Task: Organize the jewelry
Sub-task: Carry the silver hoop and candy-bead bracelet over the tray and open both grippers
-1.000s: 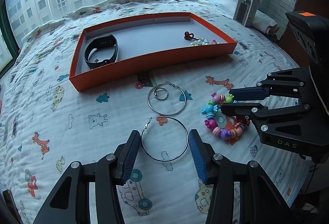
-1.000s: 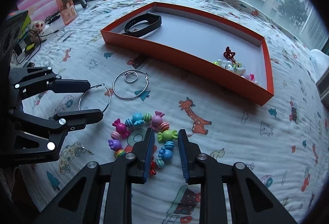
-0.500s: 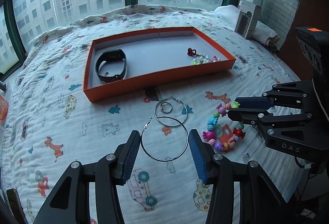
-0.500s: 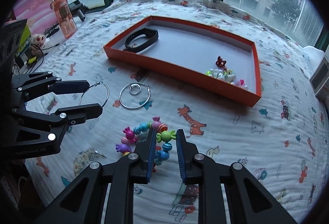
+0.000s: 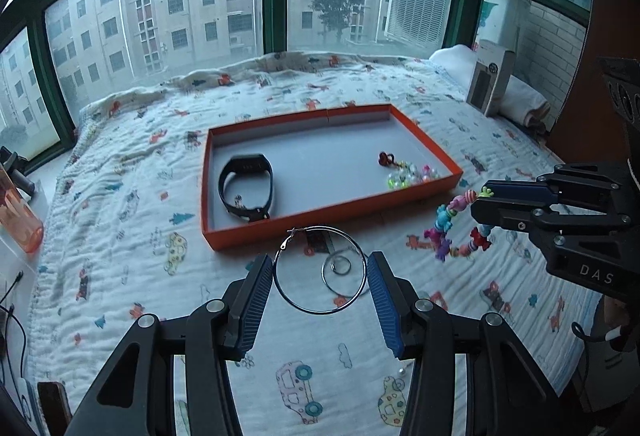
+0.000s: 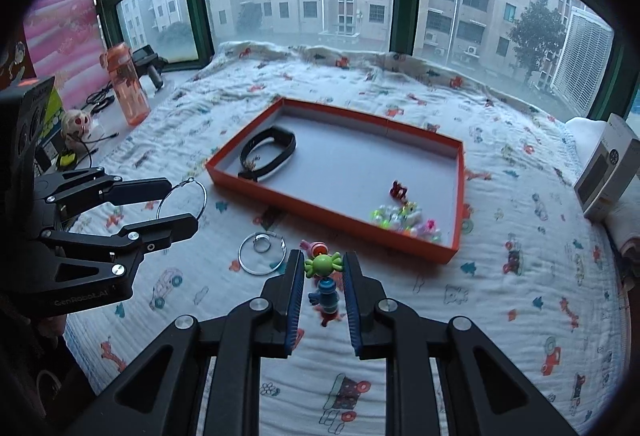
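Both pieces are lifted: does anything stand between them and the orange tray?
Nothing visible does. The left tongs hold the hoop earring, the right tongs the candy bracelet, both short of the orange tray, whose grey middle is bare.

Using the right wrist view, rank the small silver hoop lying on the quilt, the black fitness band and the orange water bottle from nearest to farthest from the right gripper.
1. Small silver hoop: on the quilt, just left of the right gripper.
2. Black fitness band: in the orange tray's far left corner.
3. Orange water bottle: far left, on the sill by the window.
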Available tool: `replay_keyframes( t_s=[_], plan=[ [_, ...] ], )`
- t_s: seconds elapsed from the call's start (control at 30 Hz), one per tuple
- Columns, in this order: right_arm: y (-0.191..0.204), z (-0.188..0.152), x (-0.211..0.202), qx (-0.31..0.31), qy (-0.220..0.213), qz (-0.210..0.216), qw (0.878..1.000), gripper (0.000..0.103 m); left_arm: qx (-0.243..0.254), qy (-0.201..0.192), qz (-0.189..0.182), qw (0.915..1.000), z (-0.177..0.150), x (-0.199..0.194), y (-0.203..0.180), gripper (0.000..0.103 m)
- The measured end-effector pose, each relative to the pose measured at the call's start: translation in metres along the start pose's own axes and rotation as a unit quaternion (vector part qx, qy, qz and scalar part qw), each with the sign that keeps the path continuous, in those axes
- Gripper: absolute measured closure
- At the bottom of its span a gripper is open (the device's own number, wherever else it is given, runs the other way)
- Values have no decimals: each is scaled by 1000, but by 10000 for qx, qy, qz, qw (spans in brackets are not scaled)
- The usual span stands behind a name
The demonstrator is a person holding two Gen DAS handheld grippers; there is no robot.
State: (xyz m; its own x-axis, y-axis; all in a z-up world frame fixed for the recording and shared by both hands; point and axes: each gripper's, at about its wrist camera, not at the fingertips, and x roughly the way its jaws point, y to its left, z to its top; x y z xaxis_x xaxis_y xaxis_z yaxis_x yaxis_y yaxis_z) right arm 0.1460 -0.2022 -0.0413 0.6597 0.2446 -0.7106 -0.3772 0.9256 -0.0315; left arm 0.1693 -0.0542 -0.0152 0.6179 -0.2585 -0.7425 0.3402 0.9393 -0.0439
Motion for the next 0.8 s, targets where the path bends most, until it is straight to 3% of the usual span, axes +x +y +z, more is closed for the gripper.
replay_keyframes(
  t_s=[0.4, 0.8],
  plan=[
    [-16, 35, 1, 27, -276, -128, 9995, 81, -70, -249, 200, 9995, 43, 4, 17, 51],
    [-43, 63, 36, 296, -247, -155, 9991, 81, -259, -106, 370, 9989, 94, 66, 45, 51]
  ],
)
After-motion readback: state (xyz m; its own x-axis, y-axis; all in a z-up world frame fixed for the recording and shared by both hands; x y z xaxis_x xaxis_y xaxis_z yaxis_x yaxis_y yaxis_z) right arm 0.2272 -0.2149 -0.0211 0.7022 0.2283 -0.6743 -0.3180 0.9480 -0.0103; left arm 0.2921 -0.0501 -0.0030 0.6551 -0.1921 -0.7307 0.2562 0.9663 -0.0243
